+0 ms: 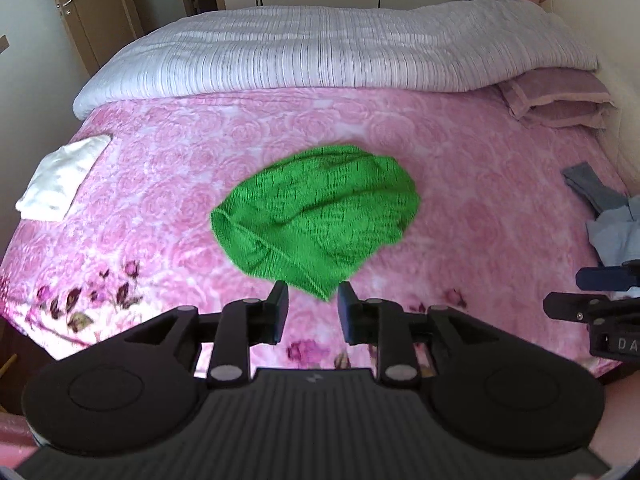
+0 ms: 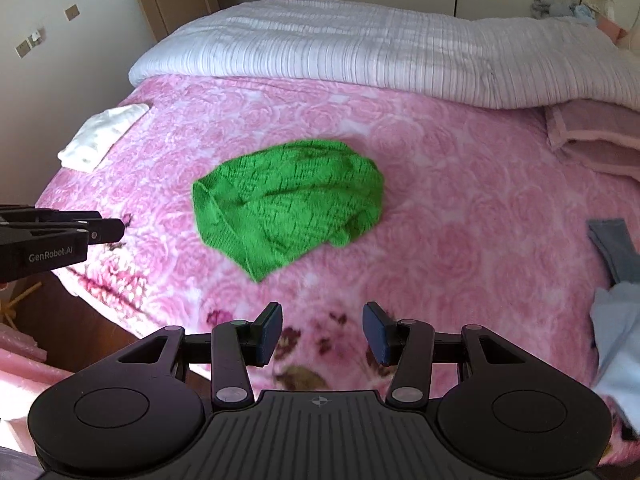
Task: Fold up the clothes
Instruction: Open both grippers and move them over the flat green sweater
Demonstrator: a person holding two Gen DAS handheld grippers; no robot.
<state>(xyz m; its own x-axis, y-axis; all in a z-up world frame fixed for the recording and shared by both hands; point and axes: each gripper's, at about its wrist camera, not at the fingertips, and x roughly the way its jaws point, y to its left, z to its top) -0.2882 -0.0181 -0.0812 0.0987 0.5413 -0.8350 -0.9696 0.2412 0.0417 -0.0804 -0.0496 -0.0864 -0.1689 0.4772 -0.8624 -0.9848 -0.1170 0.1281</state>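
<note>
A green knitted garment (image 1: pixel 316 216) is lying in a loose, rumpled heap near the middle of the bed, on the pink rose-patterned blanket (image 1: pixel 168 168), with one pointed corner reaching toward the near edge. The left gripper (image 1: pixel 313 312) is hovering just short of that corner with its jaws spread and holding nothing; the right gripper (image 2: pixel 320 330) is hovering nearer the near edge, a little farther from the heap, its jaws likewise spread wide and empty. A white folded cloth (image 1: pixel 60 178) is resting at the left edge of the bed, grey and pale blue clothes (image 1: pixel 612 220) are lying bunched at the right edge, and a striped quilt (image 1: pixel 320 52) is lying rolled along the far edge. The green garment is showing no flat panels or straight fold lines, so it is judged to be awaiting spreading, although one moment cannot settle how it came to be lying so. To fold it well, each gripper is best pinching a single layer at an outer edge or corner, the two well apart, then drawing the knit taut and laying it flat before any fold is made. The loose knit is likely stretching and sagging, so shallow, firm pinches and slow, level pulling are advised.
</note>
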